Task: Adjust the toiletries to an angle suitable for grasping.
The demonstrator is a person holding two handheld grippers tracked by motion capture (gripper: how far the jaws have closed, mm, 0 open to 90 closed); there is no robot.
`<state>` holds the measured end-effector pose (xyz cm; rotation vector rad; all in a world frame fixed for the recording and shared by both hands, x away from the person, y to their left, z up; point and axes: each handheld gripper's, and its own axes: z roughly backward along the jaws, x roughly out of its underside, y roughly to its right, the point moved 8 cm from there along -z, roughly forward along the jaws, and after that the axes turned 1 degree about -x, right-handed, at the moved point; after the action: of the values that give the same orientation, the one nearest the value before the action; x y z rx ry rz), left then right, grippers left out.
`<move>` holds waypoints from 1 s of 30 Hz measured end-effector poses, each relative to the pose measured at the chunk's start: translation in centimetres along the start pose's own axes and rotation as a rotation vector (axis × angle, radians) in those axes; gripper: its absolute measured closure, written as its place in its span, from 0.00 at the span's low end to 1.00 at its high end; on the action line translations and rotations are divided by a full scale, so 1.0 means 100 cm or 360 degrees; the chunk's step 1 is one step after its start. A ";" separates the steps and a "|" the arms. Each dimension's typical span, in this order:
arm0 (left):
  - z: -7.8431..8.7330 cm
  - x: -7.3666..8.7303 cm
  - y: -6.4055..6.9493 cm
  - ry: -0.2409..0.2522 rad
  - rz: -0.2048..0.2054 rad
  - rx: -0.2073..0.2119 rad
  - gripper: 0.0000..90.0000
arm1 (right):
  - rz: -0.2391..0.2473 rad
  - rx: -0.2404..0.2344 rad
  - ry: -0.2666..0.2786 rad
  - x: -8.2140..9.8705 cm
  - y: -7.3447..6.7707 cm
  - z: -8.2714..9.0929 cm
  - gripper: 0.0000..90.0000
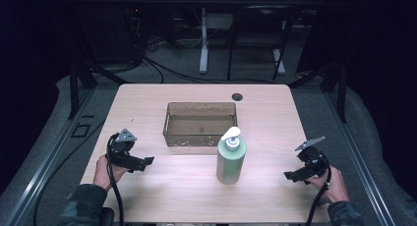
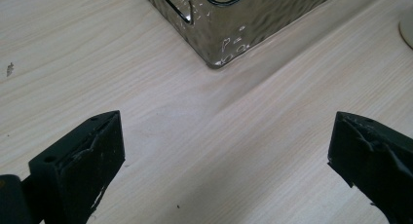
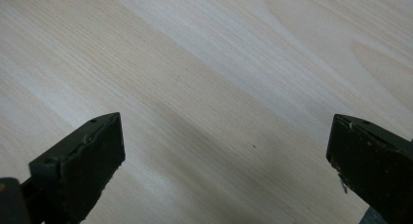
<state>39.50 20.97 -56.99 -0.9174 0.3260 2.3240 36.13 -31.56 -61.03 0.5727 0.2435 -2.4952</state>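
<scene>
Left gripper (image 1: 146, 161) and right gripper (image 1: 291, 176): both released, nothing between jaws. Soap bottle (image 1: 231, 159) upright mid-table between them; brown tray (image 1: 200, 124) just beyond it, at 11 o'clock.

Table (image 1: 147, 103) is lit from above; surroundings beyond the table are left nearly black. A short soft shadow is cast at the base of the soap bottle (image 1: 231, 159). High view is soft, low-res. Gripper views are sharp on wood grain, w/ glints on the tray (image 2: 234, 34) corner; near jaws are slightly blurred.
</scene>
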 end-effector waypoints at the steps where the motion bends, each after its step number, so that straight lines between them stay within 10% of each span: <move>1: 0.000 0.000 0.001 -0.0004 0.0005 0.0006 0.00 | 0.0002 -0.0005 0.0004 0.000 -0.001 0.000 0.00; 30: -0.002 0.002 0.001 -0.0035 -0.0012 0.0012 0.00 | 0.0190 -0.0192 0.0249 -0.033 -0.071 0.020 0.00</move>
<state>39.44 20.88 -57.23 -0.8877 0.3211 2.3227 33.93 -24.67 -57.38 0.7119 0.4047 -2.3059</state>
